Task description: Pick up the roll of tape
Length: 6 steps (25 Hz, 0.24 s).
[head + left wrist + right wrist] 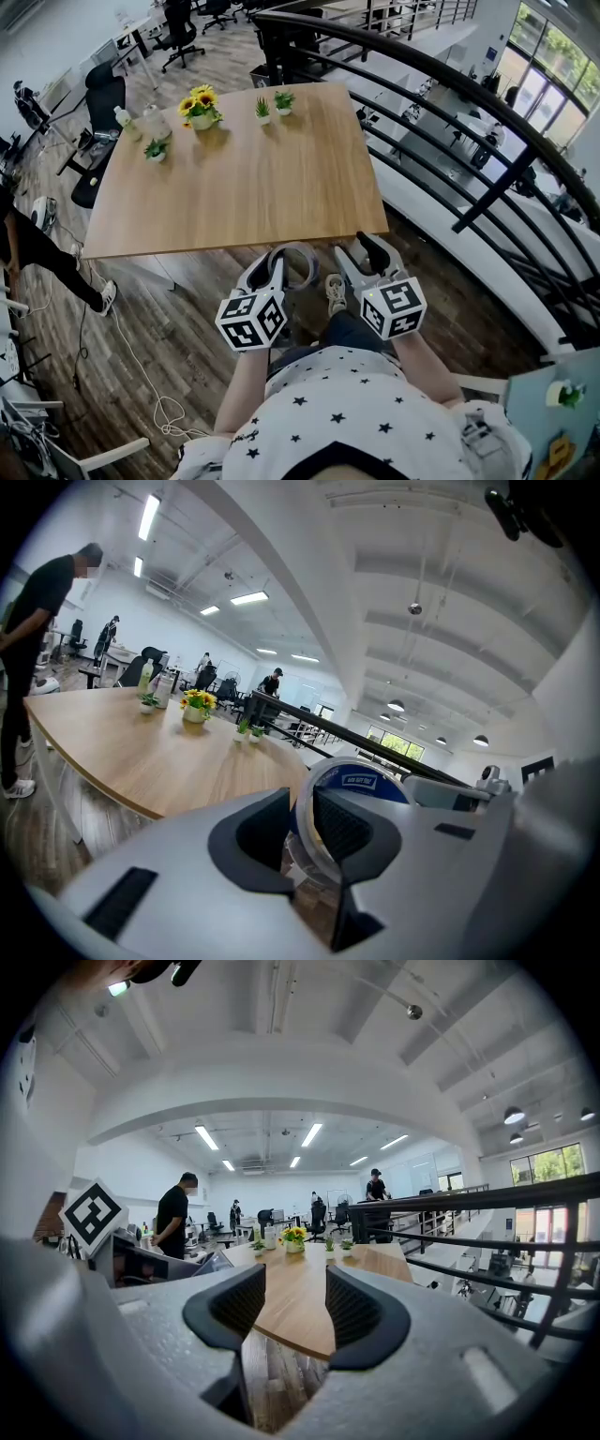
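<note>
The roll of tape (302, 253) is a clear ring with a blue inner label (361, 782). It hangs in the air just in front of the table's near edge. My left gripper (272, 267) is shut on the ring's wall, which runs between the two pads (302, 822). Beside it on the right, my right gripper (361, 251) is open, and only the wooden table (300, 1283) shows through the gap between its pads (295, 1309). Both grippers point toward the table (234, 187).
At the table's far edge stand a sunflower pot (201, 108), small potted plants (262, 111) and bottles (155, 122). A black railing (450, 112) runs along the right. Office chairs (105, 94) and a person (37, 244) are at the left, with a cable (141, 366) on the floor.
</note>
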### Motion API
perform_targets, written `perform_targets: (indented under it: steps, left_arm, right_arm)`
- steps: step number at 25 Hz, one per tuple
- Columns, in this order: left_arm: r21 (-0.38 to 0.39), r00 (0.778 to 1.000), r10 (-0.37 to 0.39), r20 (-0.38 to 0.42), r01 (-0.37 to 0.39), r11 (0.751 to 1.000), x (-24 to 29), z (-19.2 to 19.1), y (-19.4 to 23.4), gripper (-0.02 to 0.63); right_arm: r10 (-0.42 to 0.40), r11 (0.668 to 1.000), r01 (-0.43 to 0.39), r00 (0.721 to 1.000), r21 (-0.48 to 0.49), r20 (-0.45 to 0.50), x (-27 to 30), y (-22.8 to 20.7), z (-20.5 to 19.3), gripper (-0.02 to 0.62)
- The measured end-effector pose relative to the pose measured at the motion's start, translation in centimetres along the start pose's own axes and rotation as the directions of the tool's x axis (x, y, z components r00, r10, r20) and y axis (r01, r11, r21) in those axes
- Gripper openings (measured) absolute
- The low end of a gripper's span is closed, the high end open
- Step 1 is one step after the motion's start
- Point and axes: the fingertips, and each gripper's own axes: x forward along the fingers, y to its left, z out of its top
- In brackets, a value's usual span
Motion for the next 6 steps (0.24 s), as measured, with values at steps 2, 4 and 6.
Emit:
perform_targets:
  steps: [2,4,6]
  left_arm:
    - [0.001,1.0,0.0,0.0,0.0,1.0,0.2,0.08,0.06,0.077]
    - [0.001,1.0,0.0,0.0,0.0,1.0,0.41,0.18,0.11,0.077]
    - [0.002,1.0,0.0,-0.001,0.0,1.0,0.62,0.28,0.12,0.077]
  right_arm:
    - [0.001,1.0,-0.001,1.0,-0.001,-0.002,0.21,-0.13,-0.01,0.202]
    - [0.002,1.0,-0.002,1.0,-0.002,-0.004,0.4,-0.26,-0.02,0.201]
    - [0.001,1.0,-0.001,1.0,-0.002,-0.006,0.57,-0.4,-0.02,0.199]
